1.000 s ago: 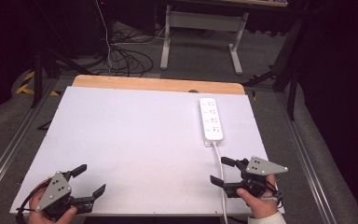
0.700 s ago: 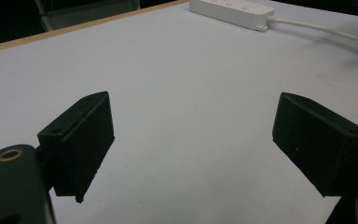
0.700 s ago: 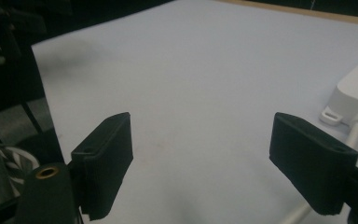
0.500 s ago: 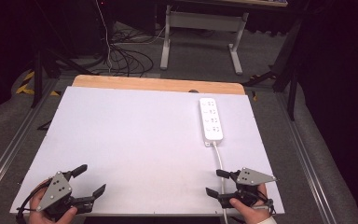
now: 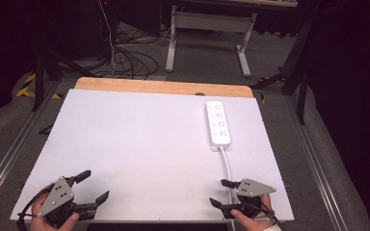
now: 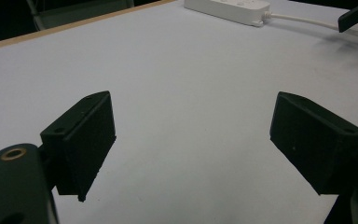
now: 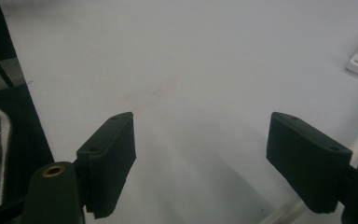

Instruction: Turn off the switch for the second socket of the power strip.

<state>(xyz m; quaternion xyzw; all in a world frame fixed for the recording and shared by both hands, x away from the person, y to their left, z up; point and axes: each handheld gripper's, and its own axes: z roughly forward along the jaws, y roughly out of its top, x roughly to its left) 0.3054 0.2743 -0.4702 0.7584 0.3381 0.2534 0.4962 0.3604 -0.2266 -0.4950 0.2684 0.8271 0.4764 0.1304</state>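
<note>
Looks like the setup step: the right hand-held gripper [image 5: 227, 193] has its jaws apart, nothing between them, hovering right by the white cord [image 5: 227, 166]. The power strip [image 5: 218, 124] sits further ahead on the counter [image 5: 139, 144]. Left hand-held gripper [image 5: 89, 186] is spread wide too. Next move probably needs lining up on the cord.

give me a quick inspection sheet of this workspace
surface: white board on a wooden table, bare
job's things: white power strip flat at the far right, sockets up
clutter: nothing seen
grippers: left gripper open, empty; right gripper open, empty, low beside the cord
cables: power strip cord runs to the near edge past the right gripper
surroundings: dark room, floor cables, desk frame
</note>
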